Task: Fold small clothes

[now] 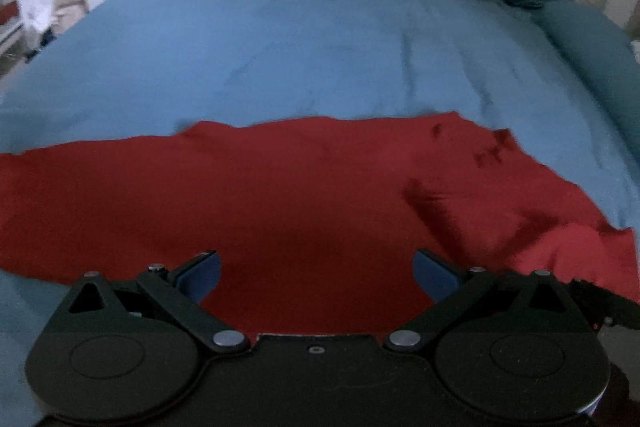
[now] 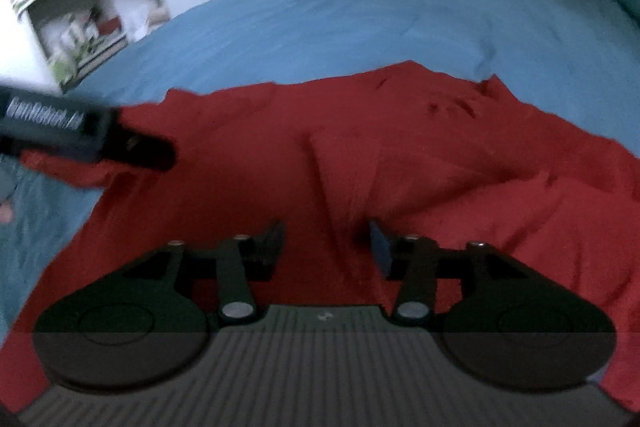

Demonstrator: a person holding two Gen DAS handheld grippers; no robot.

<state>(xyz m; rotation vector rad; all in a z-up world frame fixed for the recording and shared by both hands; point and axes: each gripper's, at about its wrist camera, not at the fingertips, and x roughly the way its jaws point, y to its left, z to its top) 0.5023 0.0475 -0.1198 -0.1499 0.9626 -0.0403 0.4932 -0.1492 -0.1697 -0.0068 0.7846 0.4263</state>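
Now the soft red cloth garment [image 1: 280,195] lies spread sideways on the blue bed cover [image 1: 280,47], right under both grippers. Left gripper [image 1: 316,273] and right gripper [image 2: 326,247] are spread, pinching nothing.

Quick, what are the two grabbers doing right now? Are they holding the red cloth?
Left gripper: open, holding nothing, over the red cloth.
Right gripper: open, nothing between its fingers, also over the cloth.
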